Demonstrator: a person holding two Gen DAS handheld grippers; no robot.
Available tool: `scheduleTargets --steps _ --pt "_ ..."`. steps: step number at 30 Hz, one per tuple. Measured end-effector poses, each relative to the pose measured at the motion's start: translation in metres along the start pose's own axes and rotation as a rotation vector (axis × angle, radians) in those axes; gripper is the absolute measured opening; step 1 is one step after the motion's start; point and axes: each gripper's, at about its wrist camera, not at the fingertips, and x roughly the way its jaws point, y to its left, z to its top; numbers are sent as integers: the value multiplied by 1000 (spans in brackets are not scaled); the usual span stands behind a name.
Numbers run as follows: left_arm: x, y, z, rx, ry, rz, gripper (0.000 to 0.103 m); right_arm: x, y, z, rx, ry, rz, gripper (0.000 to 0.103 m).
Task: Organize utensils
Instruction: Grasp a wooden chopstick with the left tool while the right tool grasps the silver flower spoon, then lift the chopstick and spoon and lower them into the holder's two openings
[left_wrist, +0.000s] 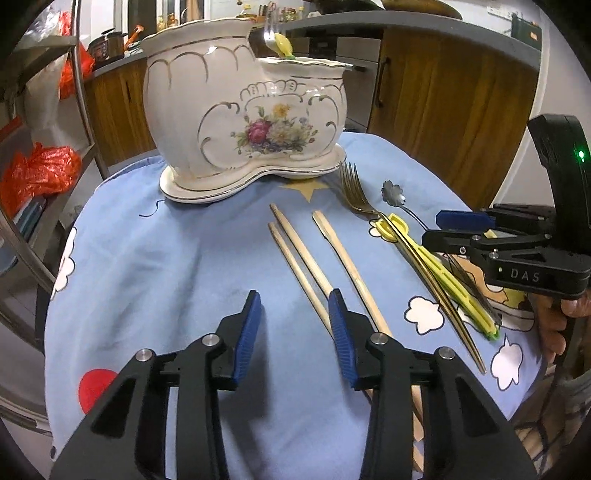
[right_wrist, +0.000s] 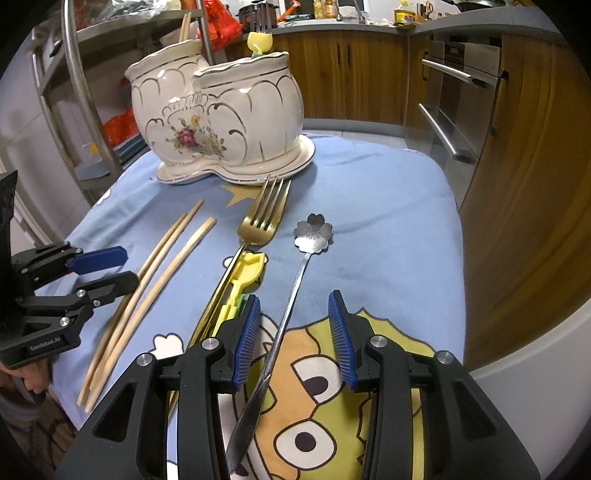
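A white ceramic utensil holder (left_wrist: 243, 125) with gold trim and a painted flower bouquet stands at the far side of a table covered by a blue cartoon-print cloth (left_wrist: 166, 258); it has two compartments, a taller and a lower one; a fork with a yellow handle piece (right_wrist: 259, 35) stands tines-up in the lower one, and chopstick ends (right_wrist: 185, 24) show above the taller one in the right wrist view.

On the cloth in front of the holder lie three bamboo chopsticks (right_wrist: 147, 288), side by side; next to them a gold fork (right_wrist: 264, 218) with its tines toward the holder, its handle lying across a yellow plastic utensil (right_wrist: 251, 273); beside that, a silver spoon with a flower-shaped bowl (right_wrist: 314, 230).

The left gripper (left_wrist: 295, 325) hangs low over the cloth, its blue pads apart with nothing between them; the right-hand pad sits just above the nearest chopsticks.

The right gripper (right_wrist: 295, 328) is likewise open, its jaws on either side of the silver spoon's handle, the pads not pressing on it.
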Motion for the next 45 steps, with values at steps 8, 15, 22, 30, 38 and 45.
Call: scheduleTargets --steps 8,15,22,30,38,45 --pt "0 -17 -2 92 29 28 19 1 8 -1 -53 2 -8 26" --pt "-3 2 -1 75 63 11 16 -3 4 -4 -100 10 8 9" --pt "-2 19 4 67 130 -13 16 -4 -6 2 -66 61 0 9" --pt "11 16 26 135 303 -21 16 12 0 27 -55 201 -19 12" --pt "30 13 56 153 501 -20 16 28 3 49 -52 372 -37 12" --pt "36 9 65 120 516 -3 10 28 -10 52 40 376 -31 6"
